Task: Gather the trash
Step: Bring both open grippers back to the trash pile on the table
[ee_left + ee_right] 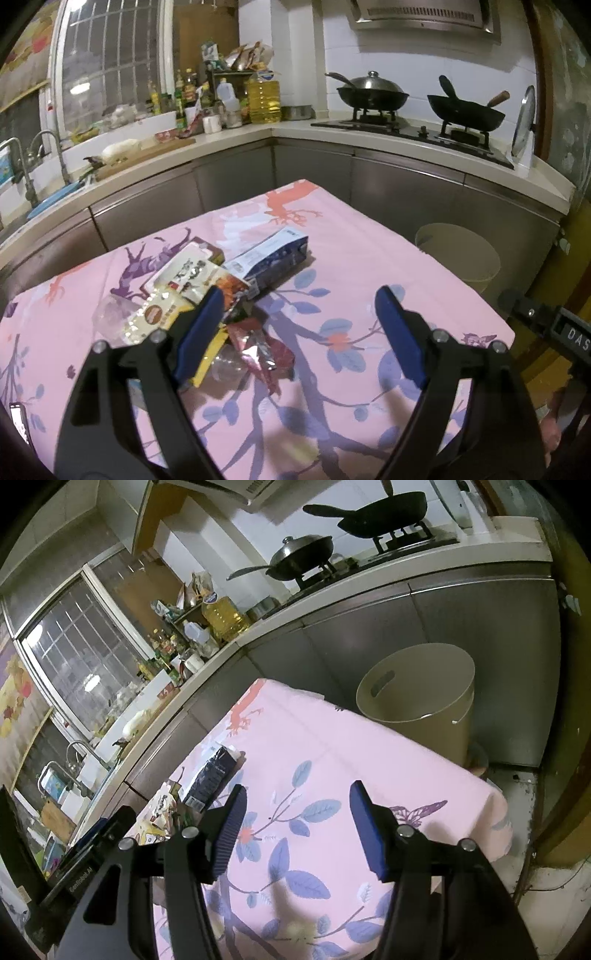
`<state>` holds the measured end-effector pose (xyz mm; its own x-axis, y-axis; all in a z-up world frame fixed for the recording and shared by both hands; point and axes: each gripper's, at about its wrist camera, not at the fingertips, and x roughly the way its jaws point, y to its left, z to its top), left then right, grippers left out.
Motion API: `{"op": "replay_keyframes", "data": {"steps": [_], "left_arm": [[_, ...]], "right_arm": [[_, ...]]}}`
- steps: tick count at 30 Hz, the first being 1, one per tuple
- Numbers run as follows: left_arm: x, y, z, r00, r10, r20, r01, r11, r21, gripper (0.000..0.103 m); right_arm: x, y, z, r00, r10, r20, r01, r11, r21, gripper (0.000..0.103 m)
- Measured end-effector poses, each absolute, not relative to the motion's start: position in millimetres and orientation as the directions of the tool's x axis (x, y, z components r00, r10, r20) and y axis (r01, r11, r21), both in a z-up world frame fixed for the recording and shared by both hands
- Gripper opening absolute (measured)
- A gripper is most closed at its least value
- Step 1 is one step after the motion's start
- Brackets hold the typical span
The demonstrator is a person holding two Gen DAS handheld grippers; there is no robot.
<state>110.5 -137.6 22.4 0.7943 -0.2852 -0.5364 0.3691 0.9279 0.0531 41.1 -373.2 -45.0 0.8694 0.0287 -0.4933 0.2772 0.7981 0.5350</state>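
Both my tools gape empty: left tool (299, 321), right tool (297, 819). Wrappers (192, 299) and carton (269, 258) lie left-centre on the tabletop (369, 258); bin (417, 698) upper right. I should pinch one wrapper's edge squarely.

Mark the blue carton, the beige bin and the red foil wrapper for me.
blue carton (271, 258), left wrist view, on its printed side face.
beige bin (436, 734), right wrist view, on its outer wall.
red foil wrapper (258, 347), left wrist view, on its crumpled middle.
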Motion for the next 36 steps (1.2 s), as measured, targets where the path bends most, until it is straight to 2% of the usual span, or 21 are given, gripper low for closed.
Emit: {"op": "replay_keyframes", "data": {"steps": [9,12,15,18,19,20,21,23,26,28,36], "left_arm": [[103,-107,29,0.844,-0.301,-0.444,0.32,0.947,-0.034,0.08],[104,-104,29,0.847,-0.288,-0.447,0.308,0.951,-0.029,0.08],[102,-105,29,0.866,-0.239,-0.44,0.284,0.958,0.038,0.08],[96,-113,28,0.899,-0.153,-0.41,0.239,0.957,0.167,0.081],[95,-115,27,0.905,-0.128,-0.405,0.227,0.952,0.206,0.083],[95,-119,26,0.907,-0.107,-0.407,0.219,0.946,0.239,0.091],[96,-118,26,0.904,-0.108,-0.413,0.224,0.944,0.243,0.093],[99,-116,26,0.886,-0.127,-0.446,0.244,0.946,0.215,0.094],[102,-109,26,0.857,-0.157,-0.49,0.264,0.952,0.155,0.097],[105,-104,28,0.846,-0.153,-0.511,0.254,0.958,0.134,0.097],[105,-62,36,0.853,-0.162,-0.497,0.224,0.972,0.067,0.097]], "right_arm": [[47,-372,-56,0.878,0.106,-0.466,0.246,0.737,0.63,0.056],[49,-373,-62,0.882,0.136,-0.451,0.239,0.696,0.677,0.056],[54,-372,-69,0.867,0.175,-0.466,0.247,0.663,0.707,0.06],[59,-367,-72,0.849,0.156,-0.506,0.278,0.681,0.677,0.06],[59,-364,-71,0.844,0.13,-0.52,0.292,0.702,0.65,0.06],[60,-360,-69,0.843,0.117,-0.525,0.292,0.72,0.63,0.061],[60,-358,-68,0.842,0.116,-0.526,0.289,0.728,0.622,0.062],[60,-353,-65,0.844,0.116,-0.524,0.275,0.744,0.609,0.073],[60,-346,-61,0.852,0.131,-0.507,0.241,0.762,0.601,0.079],[62,-341,-61,0.851,0.149,-0.504,0.218,0.772,0.597,0.08],[66,-325,-52,0.857,0.189,-0.479,0.131,0.819,0.558,0.08]]}}
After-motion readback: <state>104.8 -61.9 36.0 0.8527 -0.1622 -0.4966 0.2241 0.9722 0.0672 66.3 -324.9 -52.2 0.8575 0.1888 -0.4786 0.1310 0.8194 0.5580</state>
